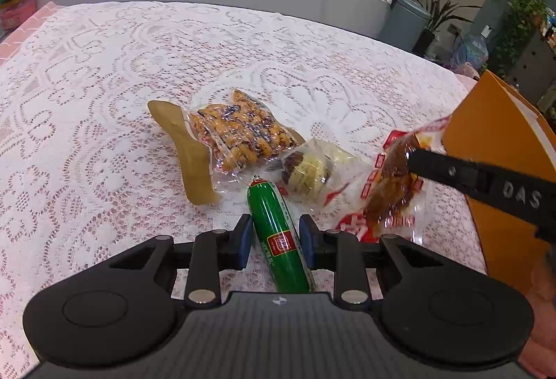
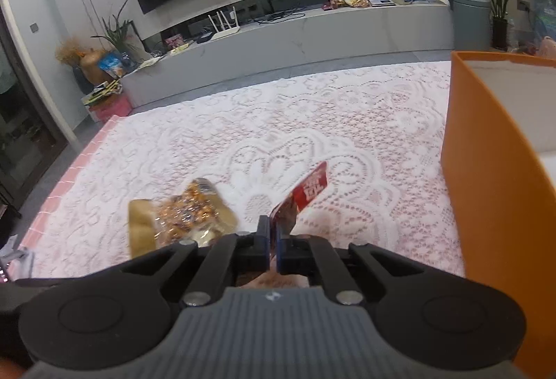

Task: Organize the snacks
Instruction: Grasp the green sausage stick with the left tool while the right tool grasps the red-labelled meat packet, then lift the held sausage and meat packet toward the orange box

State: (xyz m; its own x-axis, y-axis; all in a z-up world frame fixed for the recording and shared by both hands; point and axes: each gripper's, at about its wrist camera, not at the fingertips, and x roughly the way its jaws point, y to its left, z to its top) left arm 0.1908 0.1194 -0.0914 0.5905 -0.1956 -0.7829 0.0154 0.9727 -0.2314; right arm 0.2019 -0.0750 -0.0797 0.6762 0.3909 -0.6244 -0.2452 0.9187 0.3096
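A: Where is the green sausage [image 1: 278, 233]?

B: On the lace tablecloth [image 1: 104, 73], lying lengthwise between the two fingers of the left gripper [image 1: 274, 240]. The blue pads sit on either side of it with a gap showing on each side, so the fingers are spread and not squeezing it.

A: And the other snacks, measured from that sausage?

B: Just beyond its far tip and a little to the right lies a clear bag with a round pastry [image 1: 309, 170]. Further back and to the left is the clear bag of orange braided snacks [image 1: 239, 132], resting partly on a tan flat piece [image 1: 187, 149] that runs along its left side. To the right of the sausage is the red-and-white packet of brown meat [image 1: 392, 191].

A: Is anything holding that packet?

B: Yes. The right gripper [image 2: 274, 240] has its fingers clenched on it; from the right wrist camera the pads are pressed together with the packet's red edge [image 2: 305, 191] sticking up between them. From the left camera, one black finger [image 1: 451, 170] reaches in from the right and meets the packet's upper part. I cannot tell whether its lower end touches the cloth.

A: And the orange box [image 2: 493, 170]?

B: Well to the right of the sausage, past the packet, standing on the cloth with its top open.
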